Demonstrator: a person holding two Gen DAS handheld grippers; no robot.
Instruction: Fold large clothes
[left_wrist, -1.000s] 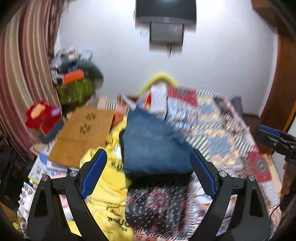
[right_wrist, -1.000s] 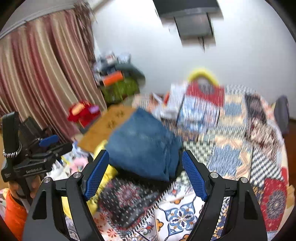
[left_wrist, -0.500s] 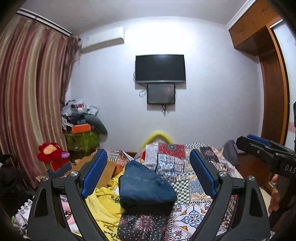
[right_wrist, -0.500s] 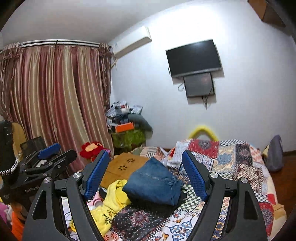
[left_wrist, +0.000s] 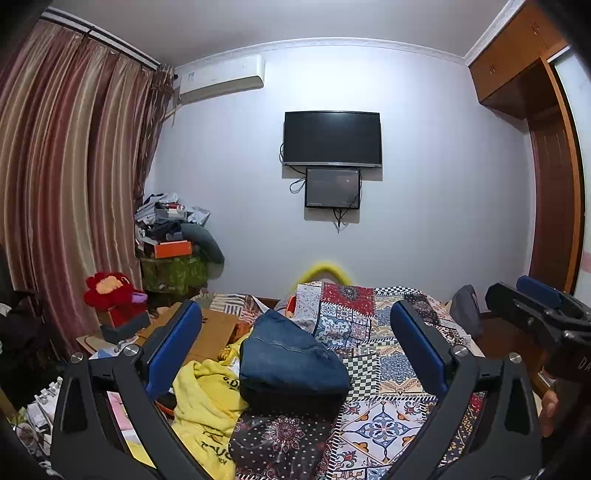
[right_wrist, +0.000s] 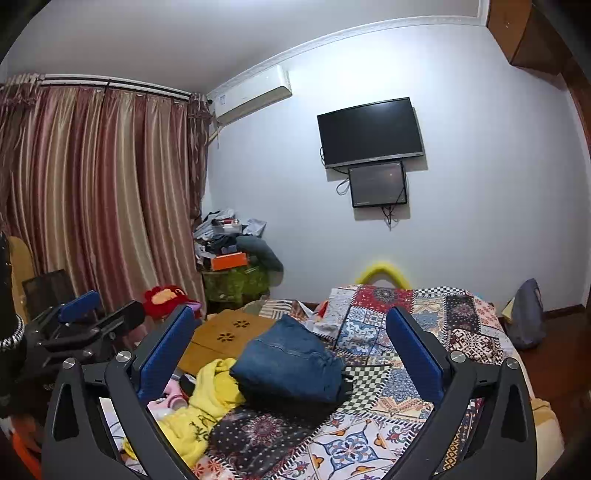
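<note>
A folded pair of blue jeans (left_wrist: 288, 360) lies on a dark patterned cloth (left_wrist: 280, 439) on the patchwork bed cover (left_wrist: 384, 350); it also shows in the right wrist view (right_wrist: 291, 363). A crumpled yellow garment (left_wrist: 207, 402) lies to its left, also in the right wrist view (right_wrist: 199, 410). My left gripper (left_wrist: 295, 343) is open and empty, held well back above the bed. My right gripper (right_wrist: 291, 343) is open and empty too. Each gripper shows at the edge of the other's view, the right (left_wrist: 535, 310) and the left (right_wrist: 85, 317).
A brown cardboard sheet (right_wrist: 225, 332) lies left of the clothes. A red plush toy (left_wrist: 110, 291), a cluttered green stand (left_wrist: 173, 266) and striped curtains (left_wrist: 66, 184) are at the left. A TV (left_wrist: 332, 138) hangs on the far wall. A wooden wardrobe (left_wrist: 554, 184) stands right.
Both grippers have pulled back and tilted up from the jeans, so the jeans look smaller and the wall, TV and ceiling are now in view. Both stayed open.
</note>
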